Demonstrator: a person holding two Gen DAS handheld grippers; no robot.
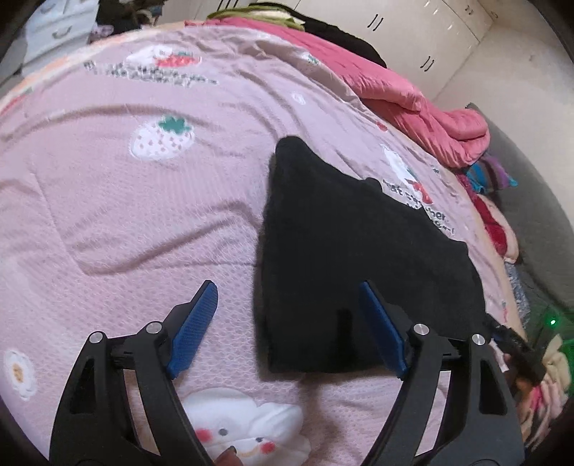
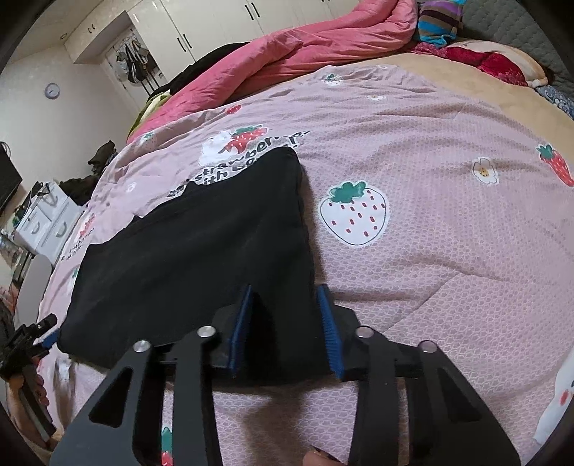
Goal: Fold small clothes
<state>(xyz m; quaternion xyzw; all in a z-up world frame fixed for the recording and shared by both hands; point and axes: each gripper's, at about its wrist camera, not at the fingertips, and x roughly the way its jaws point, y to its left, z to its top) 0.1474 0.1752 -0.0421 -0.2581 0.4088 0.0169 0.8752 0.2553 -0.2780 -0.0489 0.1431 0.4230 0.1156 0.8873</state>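
Note:
A black garment lies flat on the pink strawberry-print bedspread. My left gripper is open wide just above the garment's near left edge, with one blue pad over the bedspread and one over the cloth. In the right wrist view the garment lies at centre left. My right gripper is partly open at its near right corner, its blue pads either side of the cloth edge, not clamped. The left gripper shows at the far left of that view.
A rumpled pink duvet and dark clothes lie along the far side of the bed. Striped and red items lie near the headboard. White wardrobes and a small white drawer unit stand beyond the bed.

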